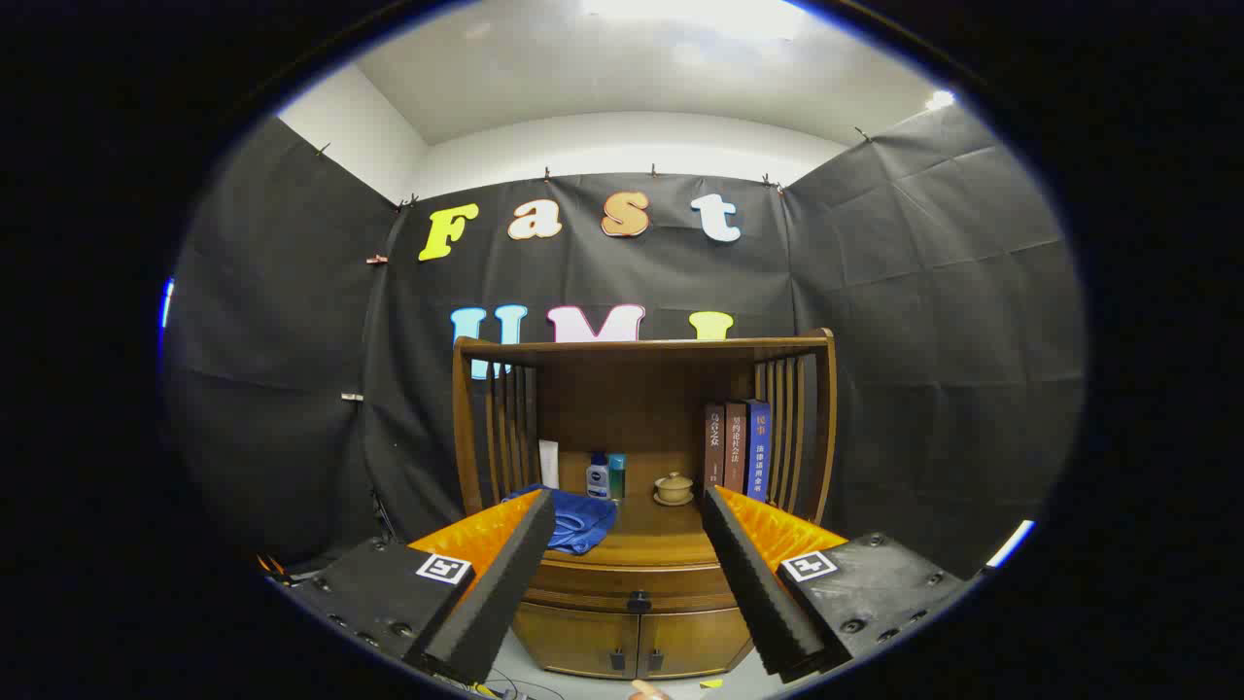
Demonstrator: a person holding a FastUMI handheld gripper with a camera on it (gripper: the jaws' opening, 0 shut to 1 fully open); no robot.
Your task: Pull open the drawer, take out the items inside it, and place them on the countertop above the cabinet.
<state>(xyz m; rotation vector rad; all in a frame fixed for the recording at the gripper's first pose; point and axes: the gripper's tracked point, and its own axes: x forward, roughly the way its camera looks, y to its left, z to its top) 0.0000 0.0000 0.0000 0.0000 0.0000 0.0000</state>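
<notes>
A wooden cabinet stands ahead of me. Its drawer (632, 583) sits shut under the countertop (661, 540), with a small dark knob (639, 602) at its middle. My gripper (627, 506) is open and holds nothing. Its two black foam fingers (501, 593) reach toward the cabinet and stand apart from it, one on each side of the drawer front. The drawer's contents are hidden.
On the countertop lie a blue cloth (575, 520), a small bottle (598, 477), a tan lidded cup on a saucer (673, 488) and three upright books (737, 449). A slatted hutch (641, 345) roofs the countertop. Two lower doors (637, 642) sit beneath the drawer.
</notes>
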